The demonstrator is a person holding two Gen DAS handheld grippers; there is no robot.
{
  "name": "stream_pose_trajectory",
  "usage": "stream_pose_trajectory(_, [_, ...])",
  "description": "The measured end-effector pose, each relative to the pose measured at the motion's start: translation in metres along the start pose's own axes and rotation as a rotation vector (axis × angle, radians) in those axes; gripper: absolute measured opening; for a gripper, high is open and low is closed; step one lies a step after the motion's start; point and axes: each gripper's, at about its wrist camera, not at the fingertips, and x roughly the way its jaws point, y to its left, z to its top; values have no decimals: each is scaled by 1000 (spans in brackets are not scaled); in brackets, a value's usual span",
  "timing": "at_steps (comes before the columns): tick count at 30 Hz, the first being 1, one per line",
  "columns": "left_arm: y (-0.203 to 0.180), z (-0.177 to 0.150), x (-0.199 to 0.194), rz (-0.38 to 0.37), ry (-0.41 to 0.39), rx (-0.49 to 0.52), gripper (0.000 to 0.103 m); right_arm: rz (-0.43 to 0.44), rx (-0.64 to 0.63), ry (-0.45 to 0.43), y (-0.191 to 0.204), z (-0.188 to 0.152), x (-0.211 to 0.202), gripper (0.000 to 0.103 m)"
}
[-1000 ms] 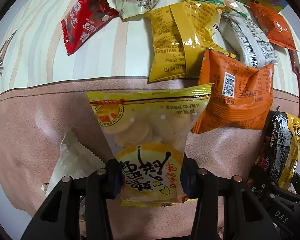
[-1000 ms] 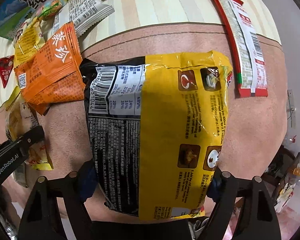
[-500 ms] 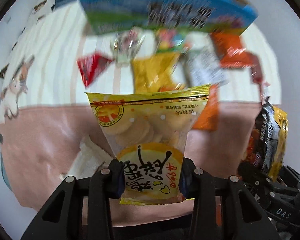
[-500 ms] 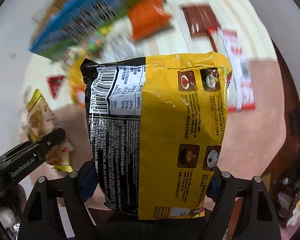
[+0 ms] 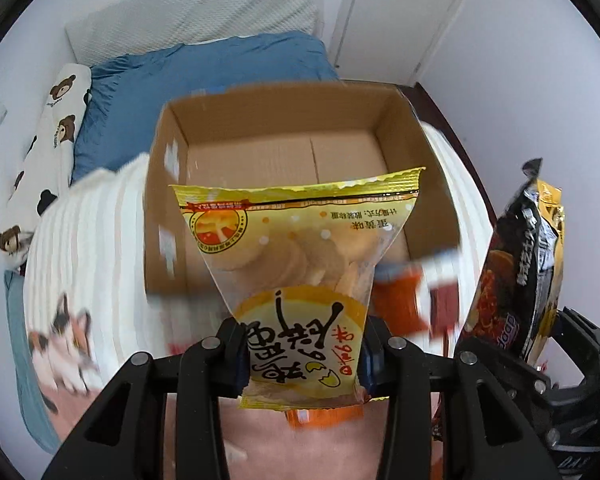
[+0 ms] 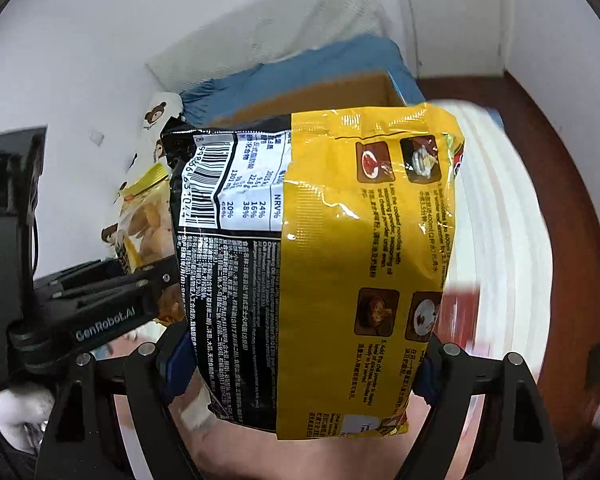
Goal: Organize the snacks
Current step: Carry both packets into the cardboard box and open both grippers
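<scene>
1. White walls ring the room, with a bear-print pillow [image 5: 48, 136] at far left, a blue bedsheet [image 5: 204, 76] beside it and a white door [image 5: 400, 16] at the back right.
2. Nearer in, there's a cream striped blanket [image 5: 88, 232] with a cat printed on it, motion-blurred, and an open cardboard box [image 5: 284, 136] sitting on top, its brown floor bare where it shows.
3. Left gripper [image 5: 302, 354] is clamped tight on the bottom end of a yellow biscuit bag [image 5: 296, 240], one finger on each side of it!
4. That bag stands upright, long axis running straight out from the fingers, crimped top edge farthest out and overlapping the box opening in the left wrist view; whether it is actually over the box is hard to tell.
5. Blurred orange and red packets [image 5: 404, 300] lie on the blanket just right of the bag.
6. Further right, the right gripper [image 6: 300, 364] is closed on the lower part of a black and yellow noodle packet [image 6: 320, 264].
7. Noodle packet is upright too, long axis away from the fingers, barcode side facing the camera, hiding most of the box behind.
8. Both packets are held side by side, near each other, off the blanket.
</scene>
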Motion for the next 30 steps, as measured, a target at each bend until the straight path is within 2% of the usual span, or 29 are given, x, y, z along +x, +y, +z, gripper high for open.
stream_pose_trajectory(5, [23, 81, 49, 35, 52, -41, 38, -21, -39, 30, -5, 75, 42, 87])
stream_pose_trajectory(10, [43, 131, 116, 26, 168, -76, 38, -37, -19, 121, -14, 119, 100, 87])
stream_pose_trajectory(11, [47, 138, 130, 20, 198, -86, 38, -38, -17, 144, -8, 127, 116, 87])
stream_pose_trajectory(12, [48, 143, 140, 20, 220, -90, 38, -45, -8, 187, -14, 131, 130, 87])
stream_pose_trajectory(16, [57, 154, 180, 9, 303, -110, 38, -65, 6, 267, -32, 142, 174, 87])
stream_pose_trajectory(21, [53, 161, 206, 31, 344, -84, 38, -101, -11, 350, -55, 148, 210, 87])
stream_pose_trajectory(23, [49, 164, 213, 44, 356, -77, 38, -117, -19, 366, -64, 165, 233, 87])
stream_pose_trajectory(26, [45, 163, 222, 58, 374, -77, 38, -128, -16, 401, -73, 169, 246, 87])
stream_pose_trajectory(28, [46, 163, 223, 62, 361, -96, 43, -140, -13, 437, -75, 170, 255, 87])
stream_pose_trajectory(29, [46, 163, 223, 58, 350, -99, 57, -149, -16, 440, -68, 177, 267, 89])
stream_pose_trajectory(30, [45, 163, 222, 61, 344, -100, 79, -164, -30, 433, -71, 178, 266, 96])
